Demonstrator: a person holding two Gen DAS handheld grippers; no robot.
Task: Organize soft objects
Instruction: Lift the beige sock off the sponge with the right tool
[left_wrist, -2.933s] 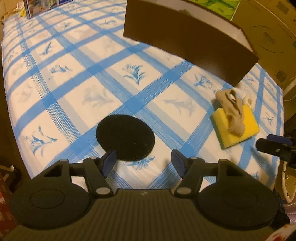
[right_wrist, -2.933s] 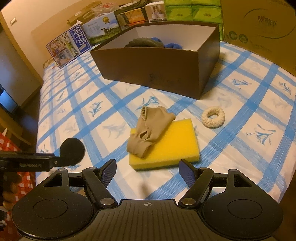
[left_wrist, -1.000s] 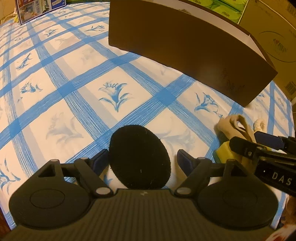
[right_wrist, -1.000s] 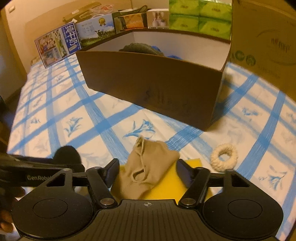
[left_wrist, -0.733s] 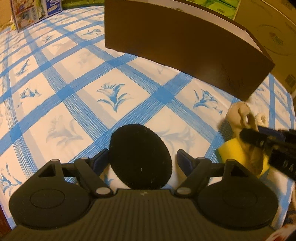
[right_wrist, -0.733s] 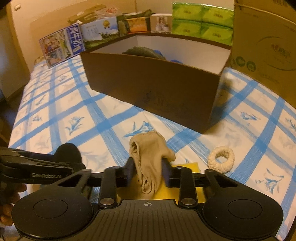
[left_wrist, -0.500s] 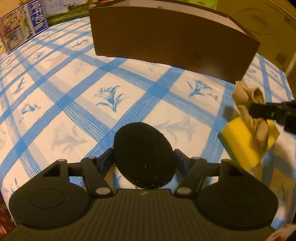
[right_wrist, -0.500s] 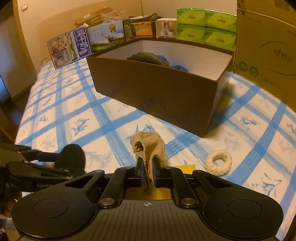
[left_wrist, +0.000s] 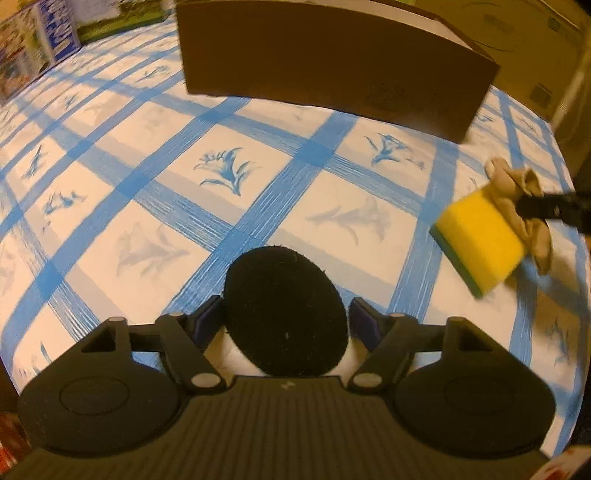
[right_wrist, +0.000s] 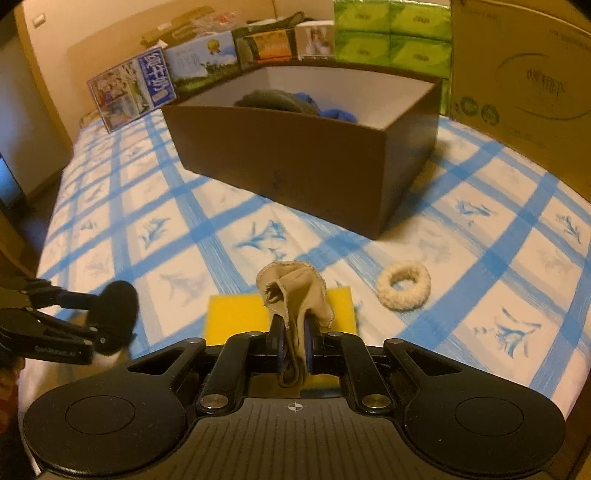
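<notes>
Pinching the beige cloth (right_wrist: 293, 295), the right tool (right_wrist: 294, 345) holds it upright, lengthwise vertical, above the sponge (right_wrist: 236, 314).

Lighting was dim, warm and yellow-tinted in both views. Fisheye distortion bent the brown box (left_wrist: 332, 62) and darkened the corners. Motion blur softened the yellow sponge (left_wrist: 480, 240) and far bedspread (left_wrist: 110, 110). The box cast soft shadows; no glare.
</notes>
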